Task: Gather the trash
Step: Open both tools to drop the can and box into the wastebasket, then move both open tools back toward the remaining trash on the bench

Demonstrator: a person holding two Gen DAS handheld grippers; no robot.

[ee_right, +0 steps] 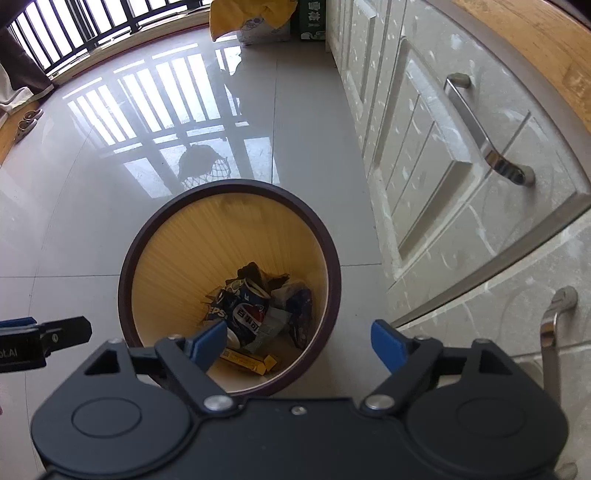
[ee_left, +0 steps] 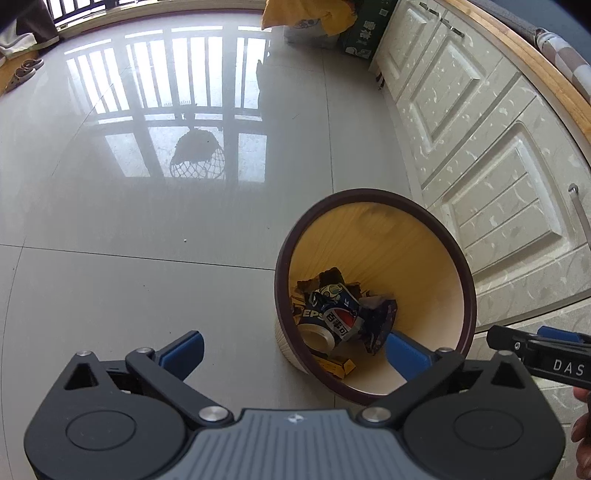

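A round bin [ee_left: 458,254] [ee_right: 328,243] with a dark brown rim and yellow inner wall stands on the tiled floor beside the cabinets. At its bottom lie a crushed blue Pepsi can [ee_left: 332,317] [ee_right: 242,312], a dark blue wrapper [ee_left: 380,321] [ee_right: 301,314], a yellow carton [ee_left: 338,367] [ee_right: 251,360] and brown scraps. My left gripper [ee_left: 295,350] hangs open above the bin's near left rim, nothing between its blue pads. My right gripper [ee_right: 299,341] is open over the bin's near edge, also empty. Each gripper's tip shows at the edge of the other's view.
White panelled cabinets [ee_left: 491,155] [ee_right: 443,155] with metal handles [ee_right: 480,129] run along the right, close to the bin. A yellow bag [ee_left: 306,14] and a green box [ee_left: 364,33] sit at the far end. Sandals [ee_left: 24,72] lie far left. Glossy floor stretches left.
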